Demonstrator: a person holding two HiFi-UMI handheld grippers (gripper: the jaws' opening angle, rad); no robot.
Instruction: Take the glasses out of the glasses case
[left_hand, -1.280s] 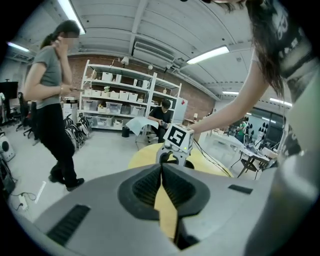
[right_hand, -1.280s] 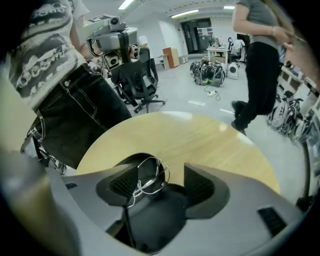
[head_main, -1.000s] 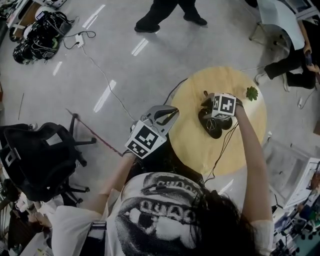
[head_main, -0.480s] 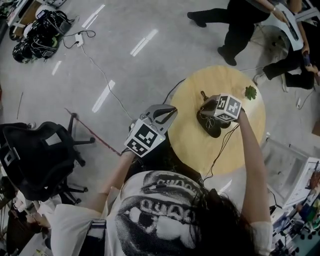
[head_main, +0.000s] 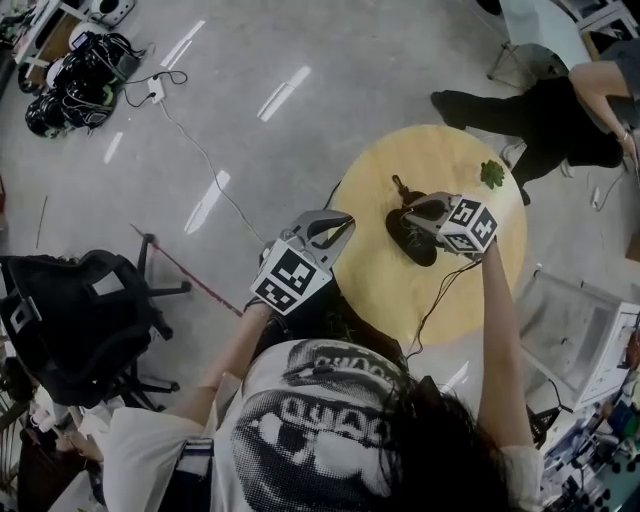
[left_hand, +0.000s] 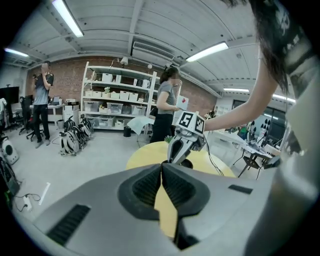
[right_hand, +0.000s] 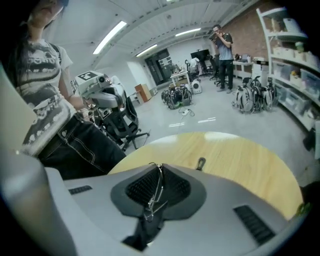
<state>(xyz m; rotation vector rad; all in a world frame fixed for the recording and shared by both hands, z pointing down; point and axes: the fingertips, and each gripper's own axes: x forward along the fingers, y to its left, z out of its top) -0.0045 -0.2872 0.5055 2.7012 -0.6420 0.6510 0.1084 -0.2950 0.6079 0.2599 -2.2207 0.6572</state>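
A black glasses case lies open on the round yellow table. My right gripper hovers just above the case, tilted down. Its jaws are closing, and the pads pinch the thin wire frame of the glasses, seen edge-on in the right gripper view; the rest of the glasses is hidden. My left gripper hangs off the table's left edge, shut with nothing in it. In the left gripper view its pads meet, and the right gripper shows beyond, over the case.
A small dark strap and a small green plant lie on the table's far side. A black office chair stands at the left, with cables and bags on the floor. A person sits behind the table.
My right gripper has lifted from inside the case and rolled, its marker cube swinging right, and its jaws have closed on the glasses. The left gripper kept still. A person in the background moved right.
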